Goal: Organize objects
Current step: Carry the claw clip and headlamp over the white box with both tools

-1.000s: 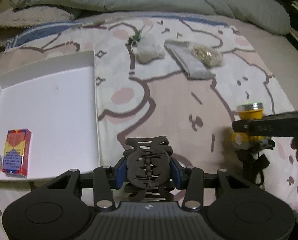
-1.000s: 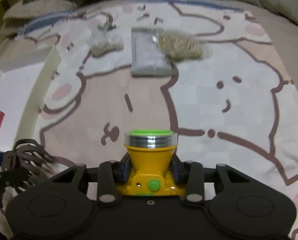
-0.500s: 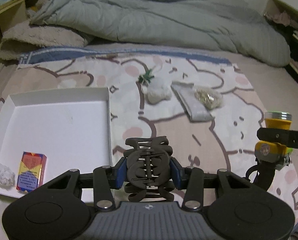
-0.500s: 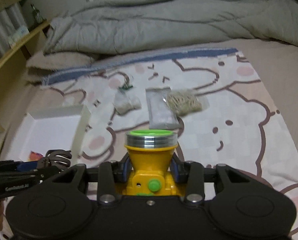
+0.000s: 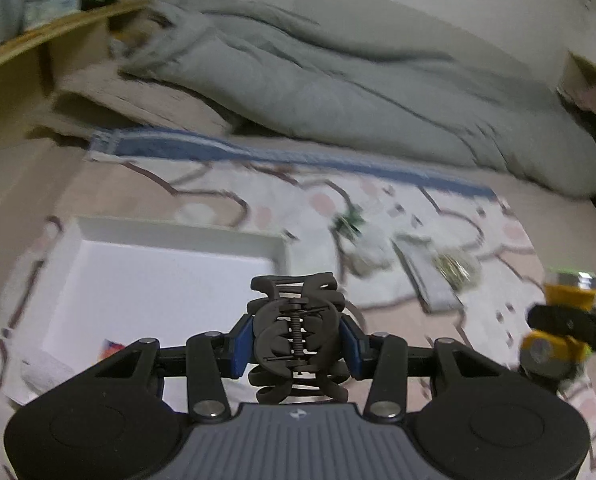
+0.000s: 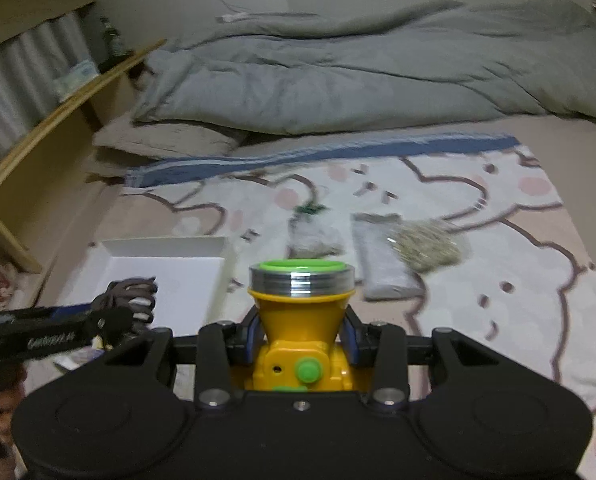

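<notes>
My left gripper (image 5: 298,344) pinches a matte, toothed hair claw clip (image 5: 296,330); my right gripper (image 6: 301,344) pinches a glossy yellow headlamp (image 6: 301,320).

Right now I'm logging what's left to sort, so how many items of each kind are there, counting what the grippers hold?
Hair claw clip, in left gripper: 1
Yellow headlamp, in right gripper: 1
Clear bags on the blanket: 3
Red box in white tray: 1
Pale bundle beside it: 1
Total: 7
</notes>
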Available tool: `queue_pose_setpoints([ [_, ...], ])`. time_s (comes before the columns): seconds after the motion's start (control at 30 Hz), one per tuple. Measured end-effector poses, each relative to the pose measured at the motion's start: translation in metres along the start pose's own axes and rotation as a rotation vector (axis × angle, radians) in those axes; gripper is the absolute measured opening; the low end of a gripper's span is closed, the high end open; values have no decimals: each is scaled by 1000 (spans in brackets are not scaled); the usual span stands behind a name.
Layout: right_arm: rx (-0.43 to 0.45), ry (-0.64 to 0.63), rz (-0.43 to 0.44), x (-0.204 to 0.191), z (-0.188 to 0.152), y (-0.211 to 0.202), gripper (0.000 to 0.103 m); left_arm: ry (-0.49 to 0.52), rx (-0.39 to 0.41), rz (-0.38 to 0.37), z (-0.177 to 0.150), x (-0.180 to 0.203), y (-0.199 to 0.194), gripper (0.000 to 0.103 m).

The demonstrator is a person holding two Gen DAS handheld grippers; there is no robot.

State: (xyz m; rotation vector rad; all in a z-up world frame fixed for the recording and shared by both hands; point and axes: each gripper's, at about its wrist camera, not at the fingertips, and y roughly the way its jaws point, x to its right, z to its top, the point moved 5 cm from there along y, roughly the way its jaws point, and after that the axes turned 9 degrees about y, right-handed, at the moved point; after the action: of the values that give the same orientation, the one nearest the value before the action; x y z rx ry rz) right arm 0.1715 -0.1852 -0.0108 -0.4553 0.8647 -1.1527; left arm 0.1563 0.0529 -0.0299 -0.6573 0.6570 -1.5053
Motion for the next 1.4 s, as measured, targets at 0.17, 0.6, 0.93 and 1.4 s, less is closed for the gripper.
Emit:
queue_pose_setpoints([
  [0.17, 28, -45, 62, -36, 5, -4, 40, -44, 37, 62, 9, -41, -2, 46],
  [0.6, -20, -136, 132, -116, 7, 32, 40, -49, -12, 238, -7, -150, 41, 46],
  [0.93, -43, -117, 133, -170, 22, 100, 40, 9, -29, 311, -32, -188, 70, 46],
  [1.4, -87, 97, 140, -228, 21, 218, 40, 154, -75, 307, -59, -194, 93, 47],
])
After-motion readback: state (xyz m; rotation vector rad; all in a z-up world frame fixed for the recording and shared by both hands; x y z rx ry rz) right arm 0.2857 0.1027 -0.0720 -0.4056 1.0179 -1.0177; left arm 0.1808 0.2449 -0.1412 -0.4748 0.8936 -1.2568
